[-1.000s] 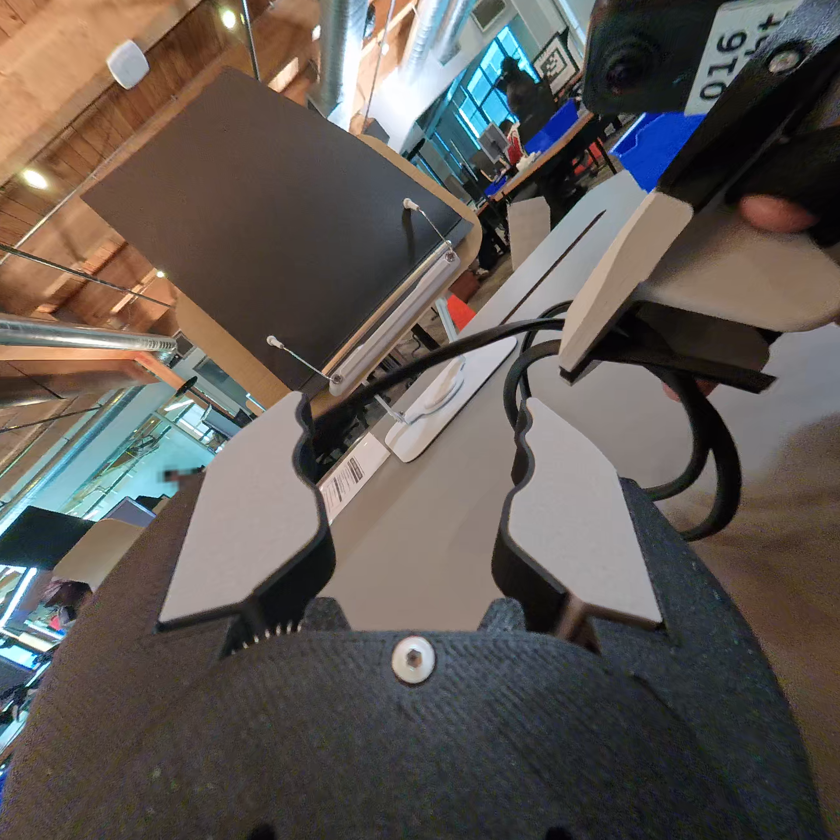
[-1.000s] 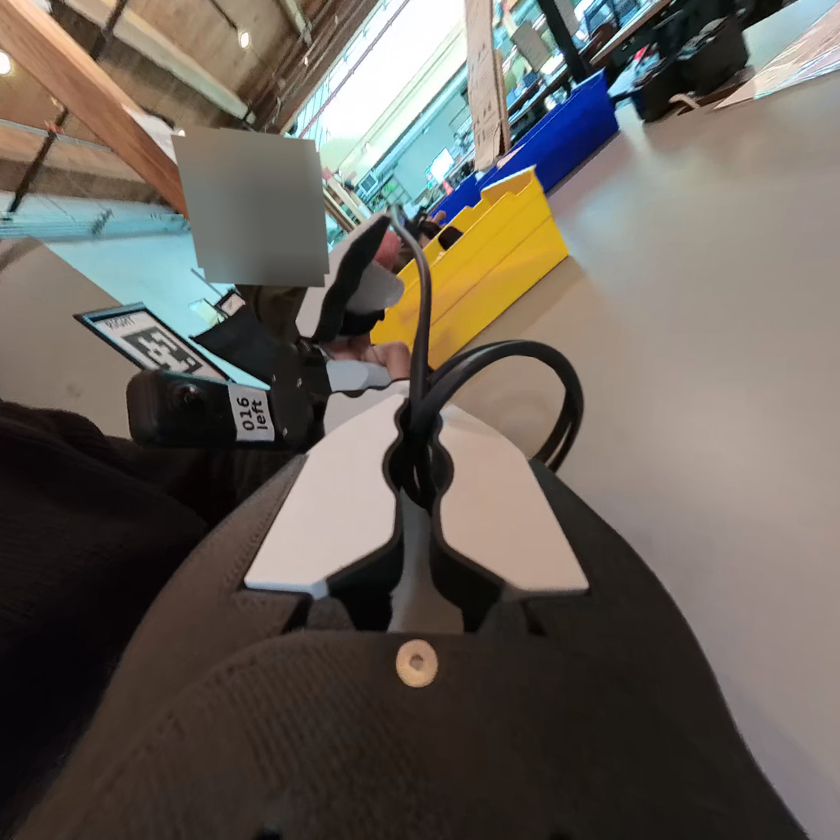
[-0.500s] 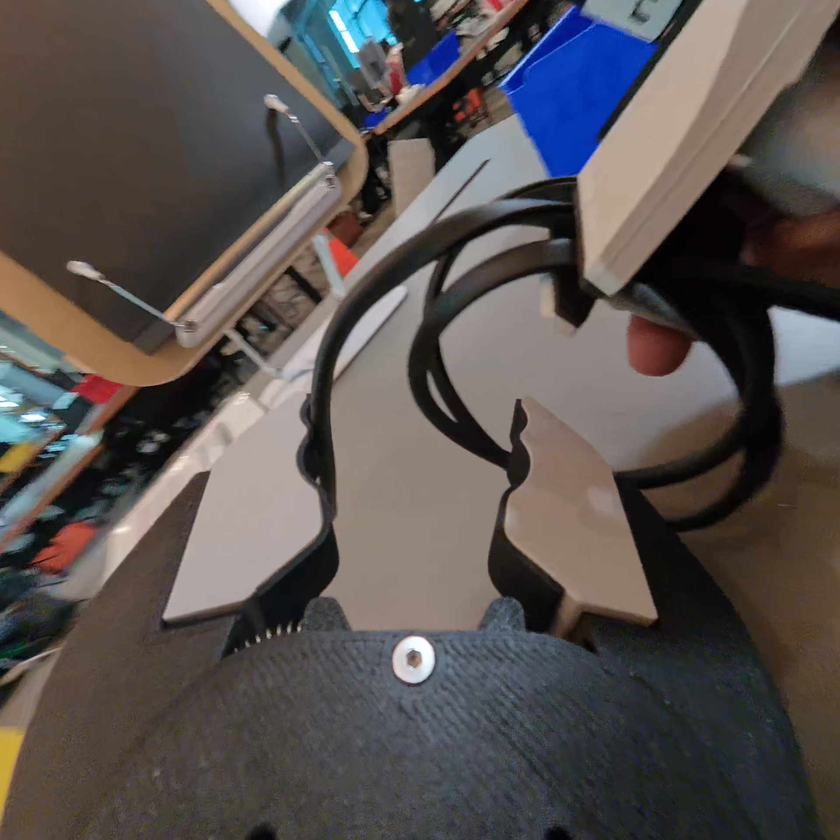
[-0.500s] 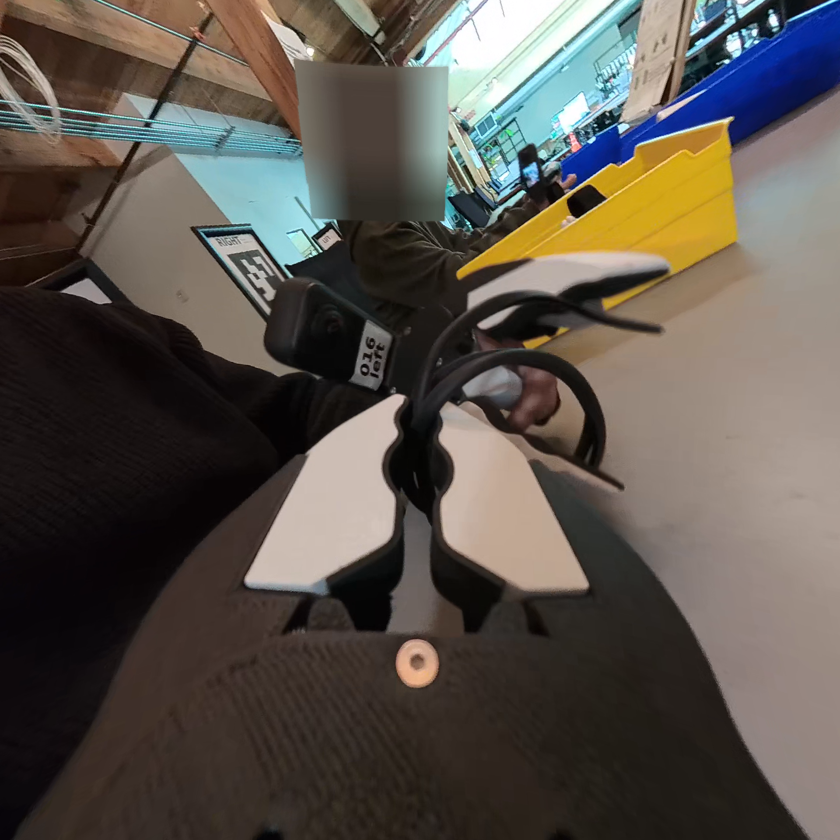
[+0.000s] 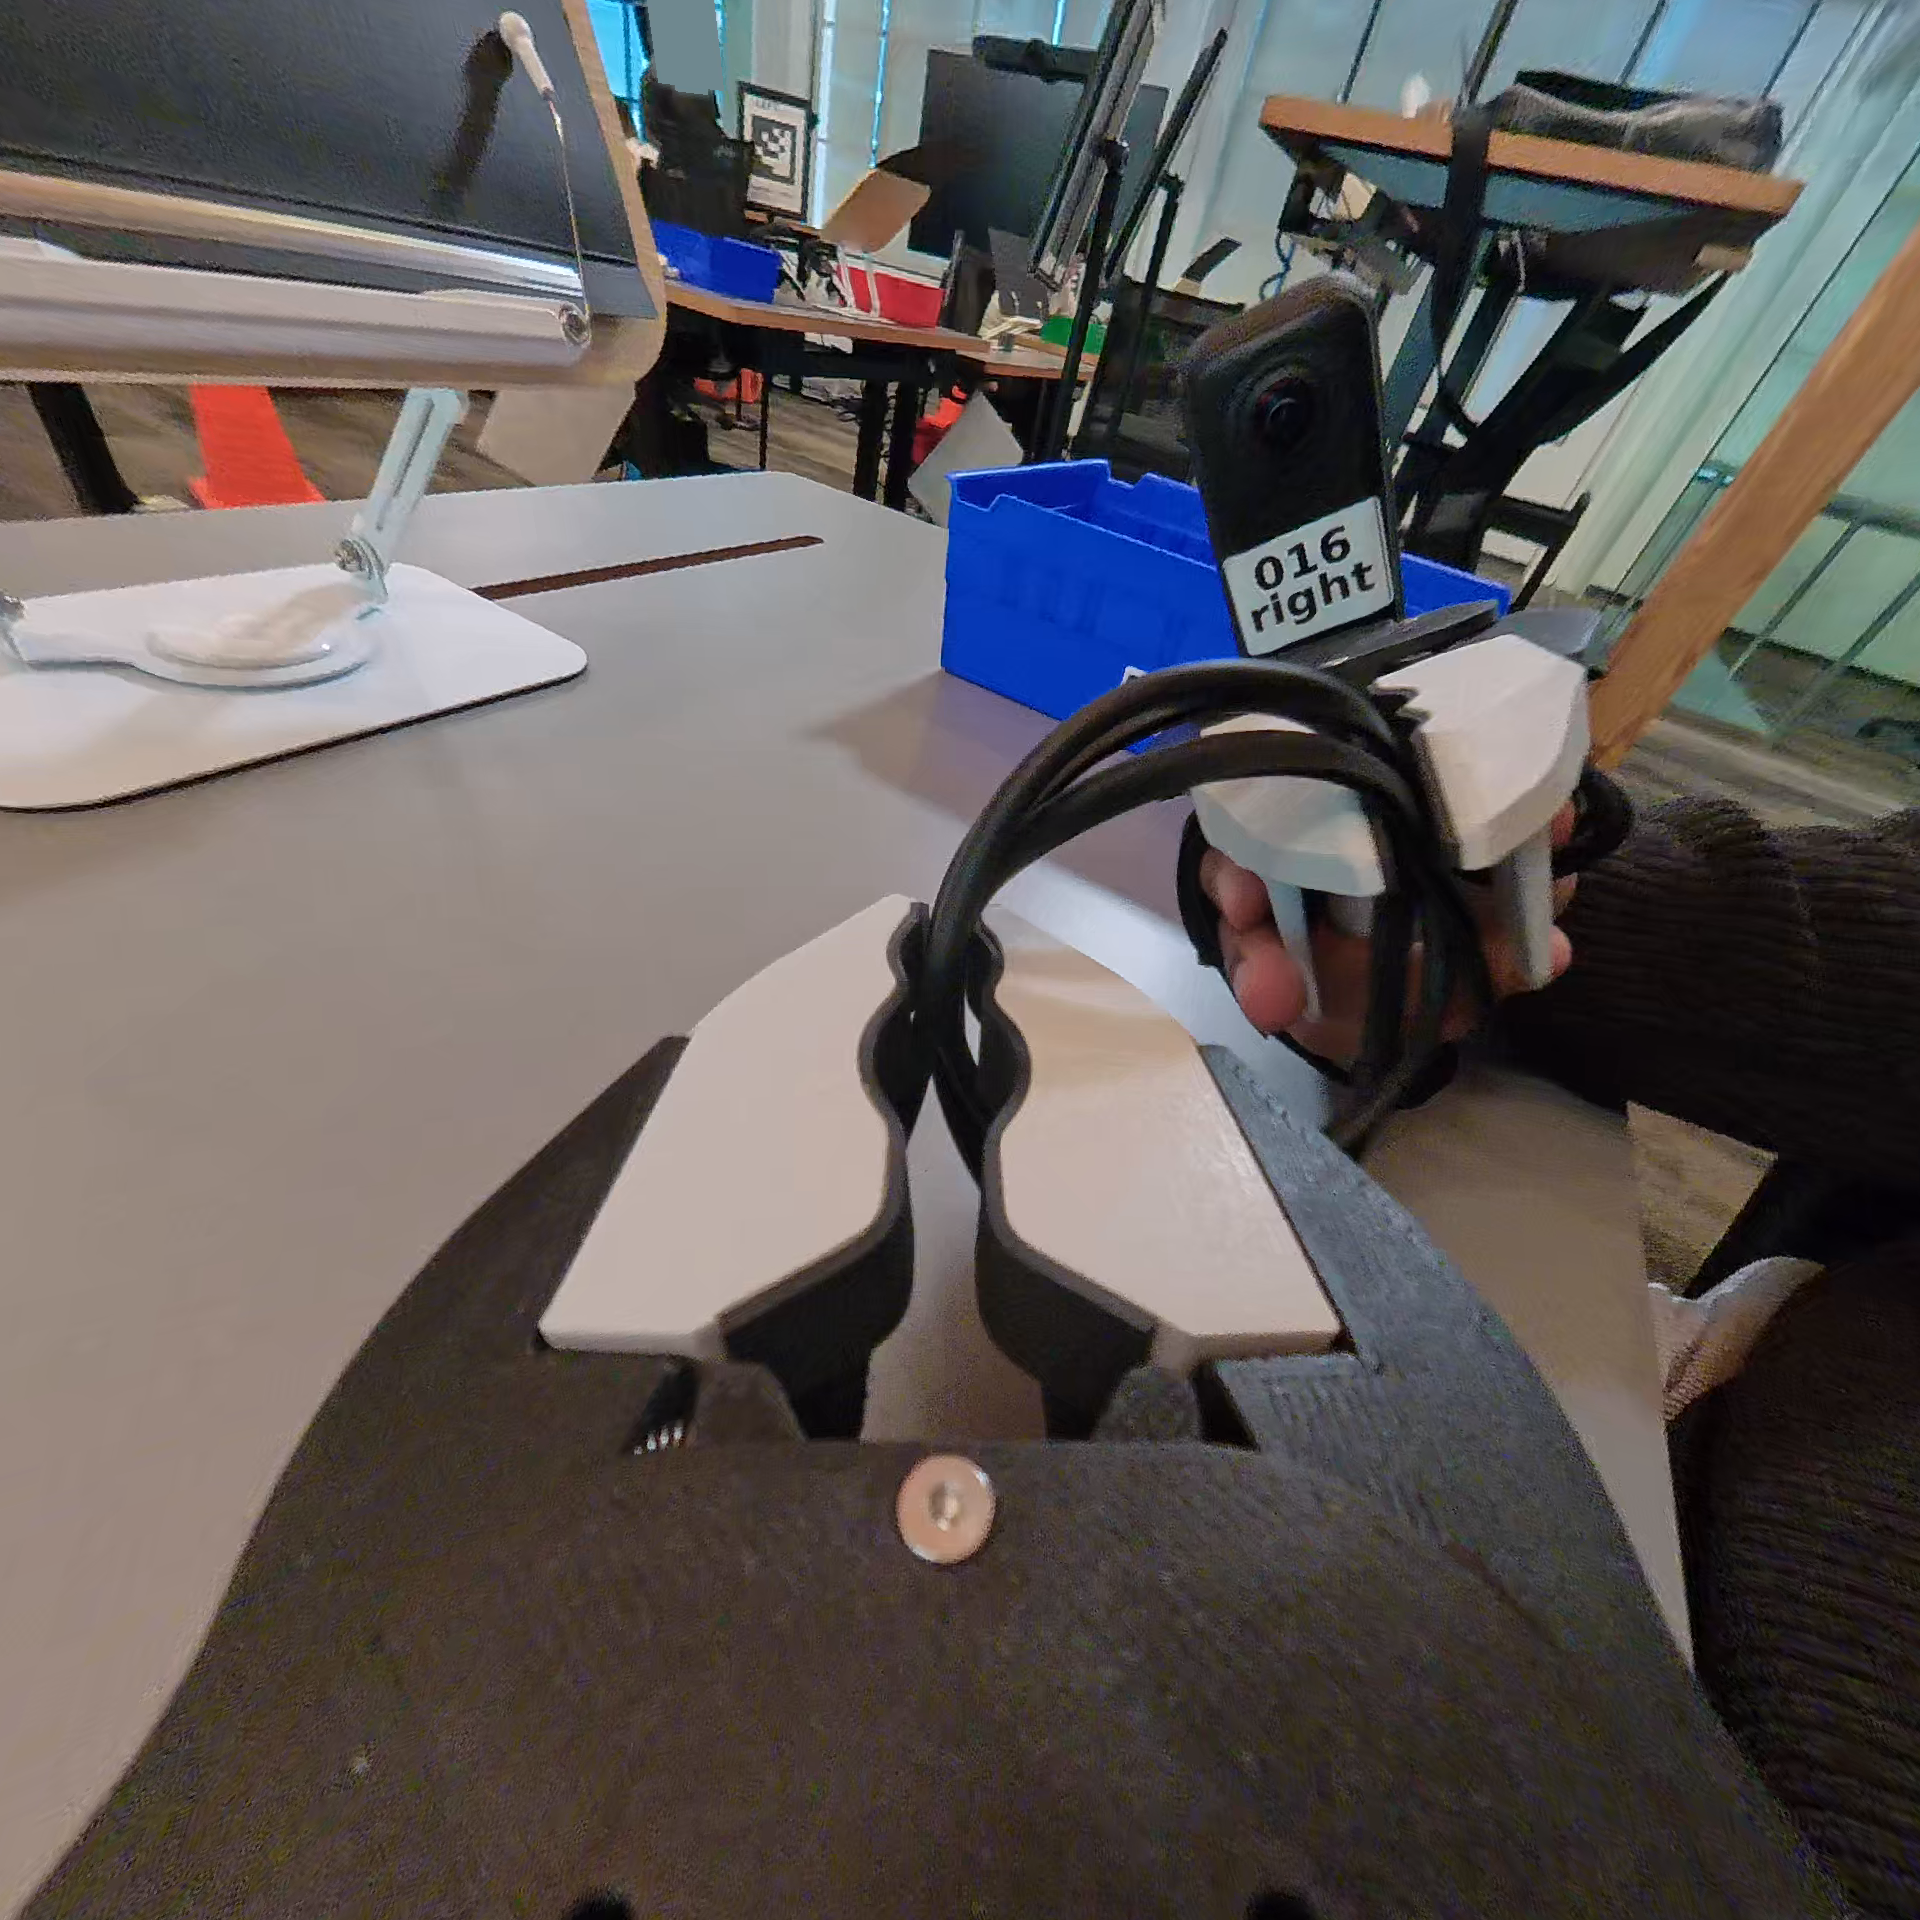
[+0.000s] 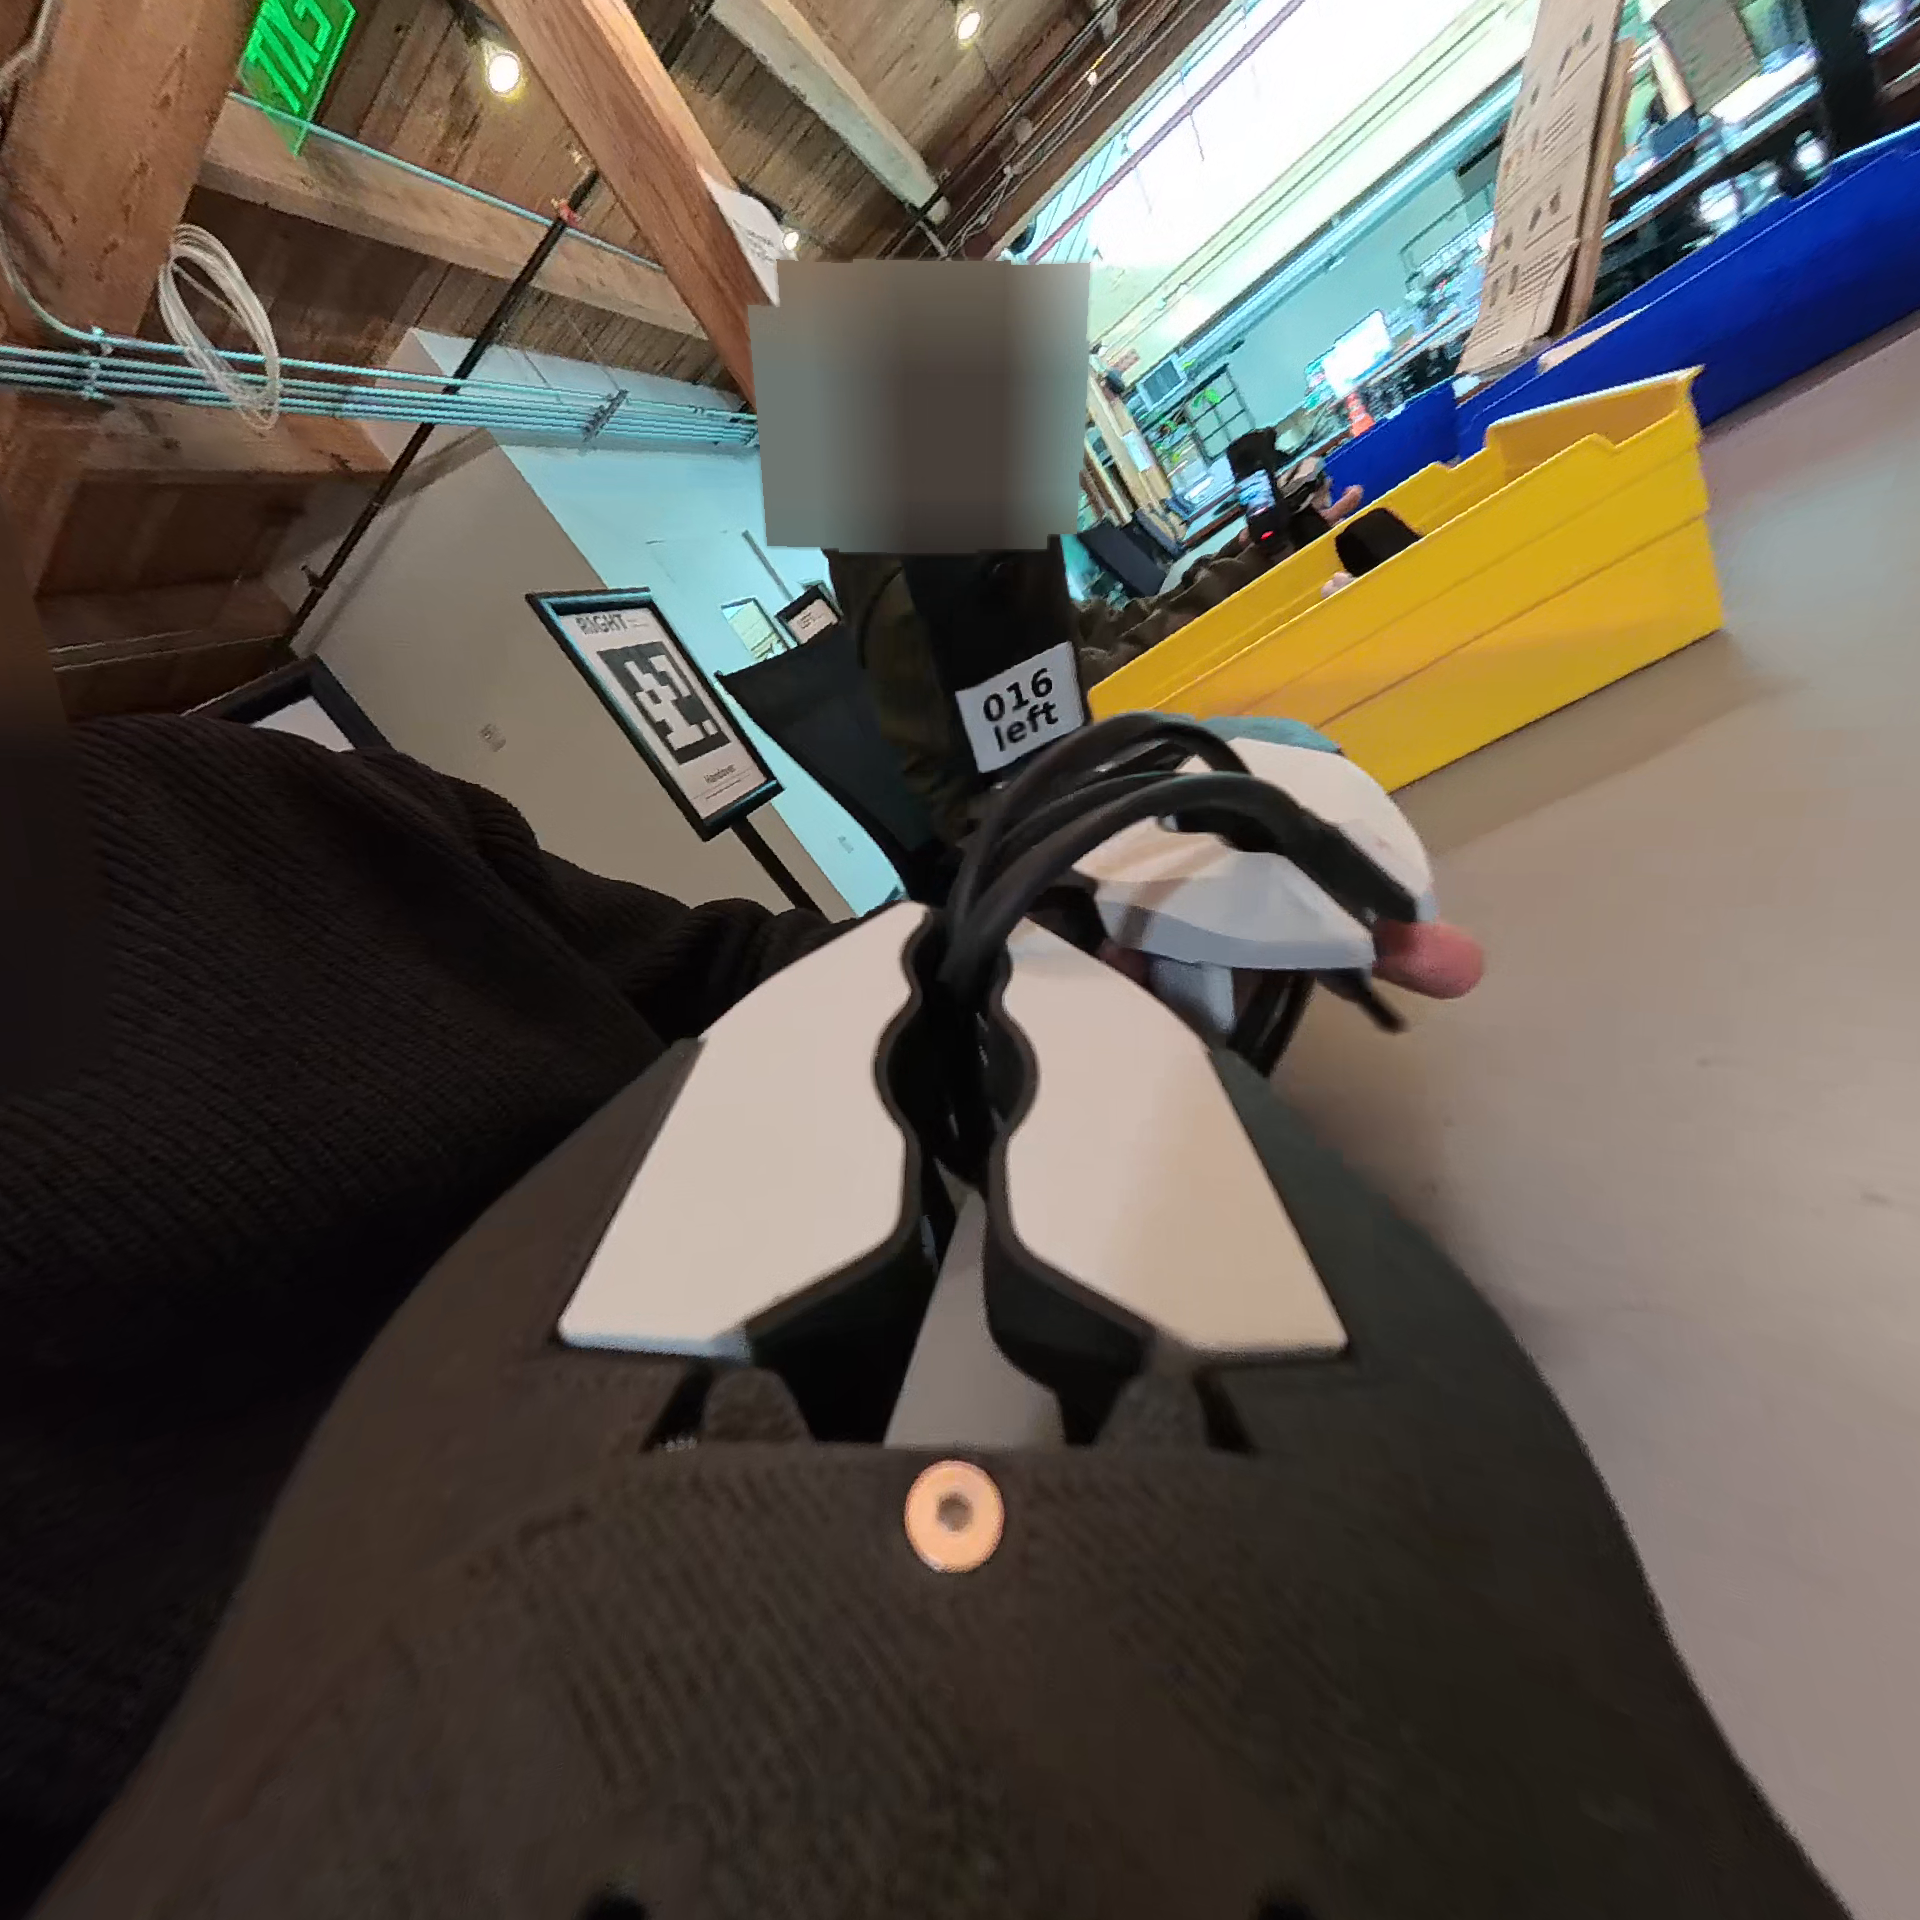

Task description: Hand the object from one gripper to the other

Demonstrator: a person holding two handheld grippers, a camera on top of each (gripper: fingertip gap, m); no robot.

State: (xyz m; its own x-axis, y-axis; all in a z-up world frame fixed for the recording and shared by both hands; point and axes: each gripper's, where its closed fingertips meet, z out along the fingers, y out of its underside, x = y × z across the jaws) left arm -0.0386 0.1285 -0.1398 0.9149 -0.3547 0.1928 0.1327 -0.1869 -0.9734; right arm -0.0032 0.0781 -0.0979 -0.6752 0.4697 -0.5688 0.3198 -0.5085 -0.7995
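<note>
Left gripper [image 5: 943, 971] and right gripper [image 6: 954, 971] both clamp the black cable [image 5: 1101, 758], its loops arching between them.

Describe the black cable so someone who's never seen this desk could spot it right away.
Start at the grey desk with the blue bin at its far edge. In front of the bin, the left gripper and right gripper meet. The cable is the coiled bundle of black loops pinched by both, the only thing bridging them.

A grey counter [image 5: 520, 935] carries a white stand base [image 5: 260, 675], with a blue bin [image 5: 1070, 613] well right of it, and a yellow bin [image 6: 1455, 665].
</note>
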